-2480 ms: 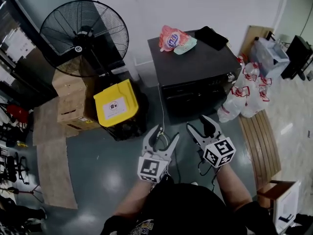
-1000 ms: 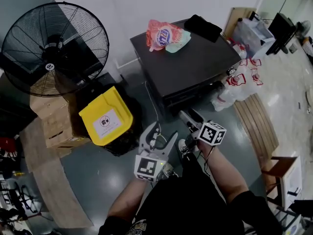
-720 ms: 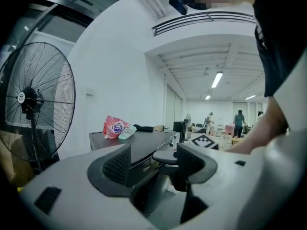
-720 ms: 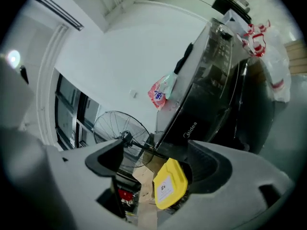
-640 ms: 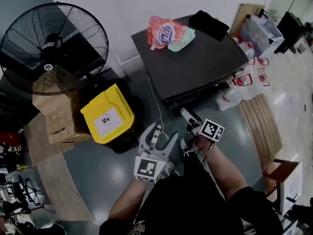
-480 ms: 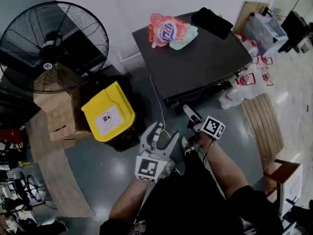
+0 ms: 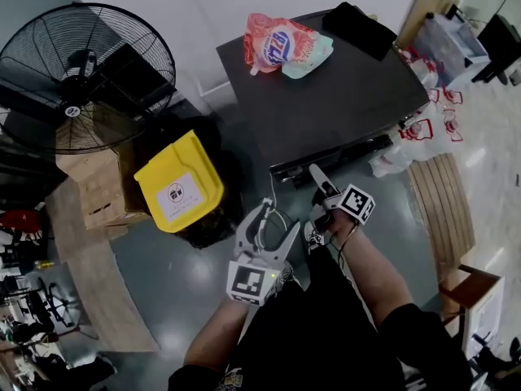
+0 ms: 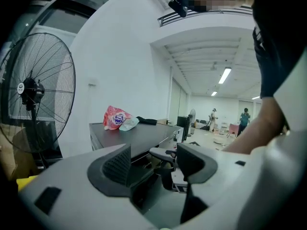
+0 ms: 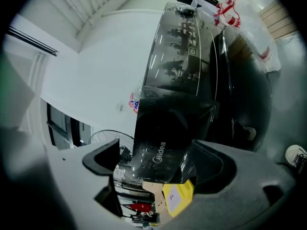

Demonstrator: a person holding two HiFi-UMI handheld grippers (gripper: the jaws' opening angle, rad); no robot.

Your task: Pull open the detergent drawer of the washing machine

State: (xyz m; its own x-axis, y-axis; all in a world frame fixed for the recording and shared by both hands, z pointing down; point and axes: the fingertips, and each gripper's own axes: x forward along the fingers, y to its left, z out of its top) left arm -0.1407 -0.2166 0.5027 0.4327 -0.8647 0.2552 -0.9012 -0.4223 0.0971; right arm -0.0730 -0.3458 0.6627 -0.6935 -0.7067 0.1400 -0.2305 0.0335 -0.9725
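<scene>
The black washing machine [image 7: 326,88] stands ahead, seen from above in the head view. Its glossy detergent drawer front [image 9: 160,147], printed with a brand name, fills the right gripper view, turned on its side. My right gripper [image 7: 316,174] is rolled on edge at the machine's upper front. Its jaws are opening, and the drawer's corner lies between them [image 9: 158,166] with no pad pressing on it. My left gripper [image 7: 275,220] hangs lower and further back, open and holding nothing [image 8: 153,162].
A pink detergent bag [image 7: 281,43] and a black cloth [image 7: 362,27] lie on the machine's top. A yellow bin [image 7: 179,182], cardboard boxes [image 7: 94,190] and a large fan [image 7: 81,76] stand to the left. Plastic bags [image 7: 423,133] and a wooden bench [image 7: 444,210] are to the right.
My right gripper rolled onto its side, sank and moved in to the machine's front, with its jaws spreading. The left gripper drifted forward and slightly down.
</scene>
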